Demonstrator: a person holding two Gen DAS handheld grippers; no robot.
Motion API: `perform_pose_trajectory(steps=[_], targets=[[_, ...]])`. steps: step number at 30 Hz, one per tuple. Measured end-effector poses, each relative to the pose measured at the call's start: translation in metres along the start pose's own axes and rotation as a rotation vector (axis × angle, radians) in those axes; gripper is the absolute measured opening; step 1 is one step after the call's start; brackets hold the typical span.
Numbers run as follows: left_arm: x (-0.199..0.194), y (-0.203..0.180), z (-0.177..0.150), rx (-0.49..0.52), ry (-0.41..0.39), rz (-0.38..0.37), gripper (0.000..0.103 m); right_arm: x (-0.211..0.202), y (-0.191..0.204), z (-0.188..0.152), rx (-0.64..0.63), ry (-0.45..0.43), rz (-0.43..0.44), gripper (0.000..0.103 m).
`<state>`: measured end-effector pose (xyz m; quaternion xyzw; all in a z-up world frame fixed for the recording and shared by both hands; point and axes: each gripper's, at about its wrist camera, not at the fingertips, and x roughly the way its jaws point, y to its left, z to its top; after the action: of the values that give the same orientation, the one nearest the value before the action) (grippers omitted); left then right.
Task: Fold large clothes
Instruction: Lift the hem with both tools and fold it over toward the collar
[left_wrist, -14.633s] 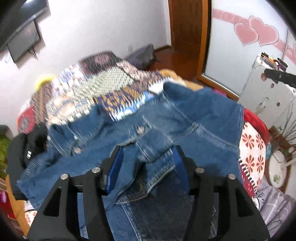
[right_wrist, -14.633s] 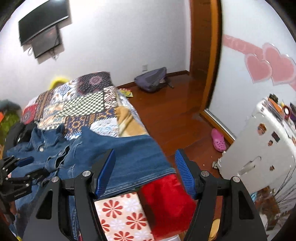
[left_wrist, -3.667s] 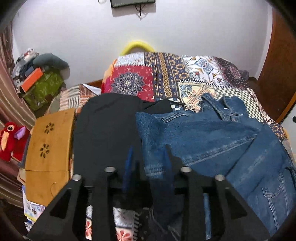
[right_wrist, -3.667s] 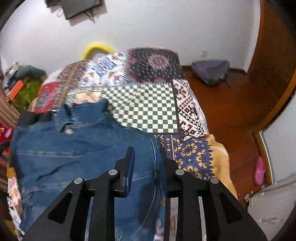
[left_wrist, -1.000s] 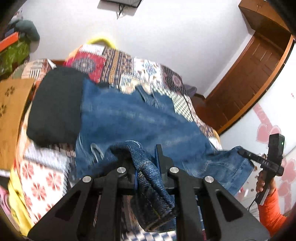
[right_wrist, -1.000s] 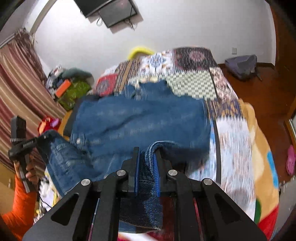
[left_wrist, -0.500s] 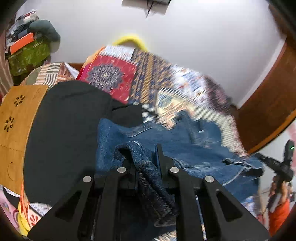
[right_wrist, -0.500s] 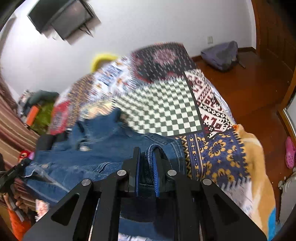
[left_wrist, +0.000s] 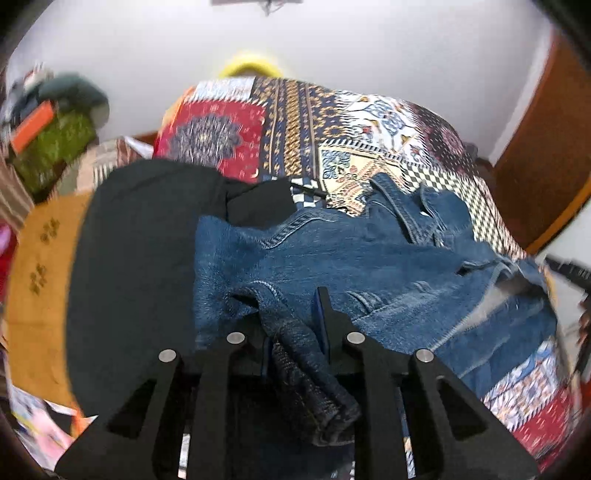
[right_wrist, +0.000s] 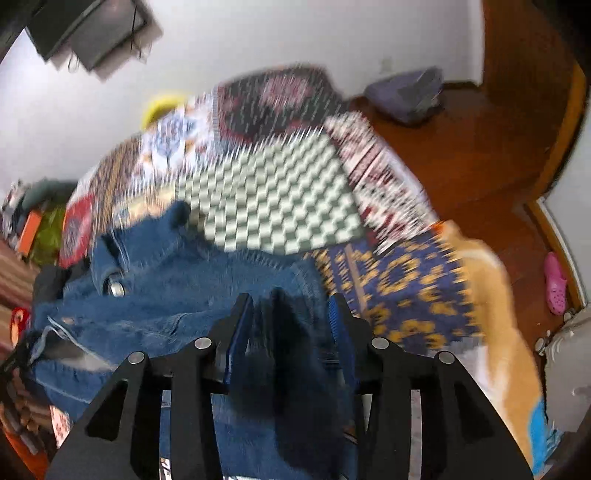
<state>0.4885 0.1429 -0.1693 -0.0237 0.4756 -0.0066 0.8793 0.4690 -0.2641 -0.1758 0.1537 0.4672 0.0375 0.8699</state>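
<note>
On the patchwork bed (left_wrist: 295, 122), both my grippers, left (left_wrist: 291, 314) and right (right_wrist: 291, 314), are opening. Each has let go its denim jacket (left_wrist: 369, 254) fold, which hangs loose between the jaws.

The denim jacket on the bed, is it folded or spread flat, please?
Partly folded: the denim jacket is doubled over itself, rumpled, collar at the far edge.

Both wrist views look steeply down, close over the denim jacket (left_wrist: 369, 258) on the patchwork bed (right_wrist: 280, 206)
</note>
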Motion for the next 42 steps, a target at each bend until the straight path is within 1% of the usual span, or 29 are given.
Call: perform_pose_trajectory(steps=[2,3,4,5,6,7,9,12,14,18,20,23,26,28,30,33,34,36,38,40,42], targets=[[-0.016,-0.011,-0.001,0.055,-0.019,0.008,0.031,-0.013,0.001,-0.001,-0.016,0.0,0.027,0.039],[-0.023,-0.016,-0.001,0.073,-0.028,0.016,0.039,-0.02,0.002,-0.002,-0.029,0.005,0.039,0.039],[-0.032,-0.021,-0.002,0.096,-0.046,0.04,0.056,-0.03,0.005,-0.006,-0.052,0.004,0.046,0.039],[-0.04,-0.026,-0.004,0.117,-0.072,0.064,0.062,-0.035,0.009,-0.008,-0.07,0.0,0.047,0.039],[-0.05,-0.031,-0.006,0.137,-0.112,0.083,0.067,-0.04,0.014,-0.011,-0.091,-0.002,0.046,0.039],[-0.061,-0.036,-0.008,0.163,-0.153,0.094,0.068,-0.045,0.019,-0.016,-0.117,-0.002,0.049,0.039],[-0.074,-0.044,-0.012,0.194,-0.182,0.094,0.071,-0.049,0.031,-0.024,-0.161,0.007,0.068,0.04],[-0.081,-0.058,-0.02,0.227,-0.183,0.058,0.071,-0.051,0.047,-0.036,-0.211,0.027,0.093,0.04],[-0.076,-0.07,-0.028,0.254,-0.167,0.036,0.071,-0.048,0.059,-0.046,-0.245,0.046,0.113,0.04],[-0.053,-0.089,-0.048,0.308,-0.089,0.004,0.071,-0.029,0.081,-0.068,-0.308,0.119,0.147,0.041],[-0.04,-0.098,-0.06,0.342,-0.061,-0.001,0.071,-0.013,0.092,-0.082,-0.343,0.18,0.16,0.041],[-0.021,-0.107,-0.072,0.397,-0.027,0.037,0.071,0.005,0.103,-0.099,-0.392,0.246,0.157,0.041],[-0.01,-0.111,-0.075,0.446,-0.047,0.084,0.071,0.029,0.115,-0.109,-0.446,0.294,0.131,0.041],[-0.005,-0.112,-0.069,0.465,-0.06,0.108,0.071,0.041,0.119,-0.11,-0.455,0.324,0.136,0.041],[0.003,-0.108,-0.06,0.466,-0.053,0.122,0.071,0.055,0.123,-0.105,-0.445,0.345,0.141,0.041],[0.018,-0.1,-0.04,0.453,-0.032,0.148,0.071,0.071,0.131,-0.086,-0.44,0.36,0.13,0.041],[0.024,-0.095,-0.03,0.44,-0.026,0.164,0.071,0.077,0.134,-0.073,-0.442,0.363,0.126,0.041],[0.03,-0.085,-0.009,0.408,-0.049,0.232,0.071,0.083,0.137,-0.052,-0.415,0.361,0.113,0.041],[0.029,-0.07,0.011,0.338,-0.072,0.238,0.071,0.085,0.137,-0.026,-0.359,0.318,0.101,0.041],[0.027,-0.051,0.03,0.238,-0.087,0.237,0.071,0.078,0.134,0.003,-0.298,0.224,0.077,0.041],[0.024,-0.034,0.042,0.153,-0.1,0.25,0.071,0.069,0.133,0.017,-0.255,0.143,0.044,0.041]])
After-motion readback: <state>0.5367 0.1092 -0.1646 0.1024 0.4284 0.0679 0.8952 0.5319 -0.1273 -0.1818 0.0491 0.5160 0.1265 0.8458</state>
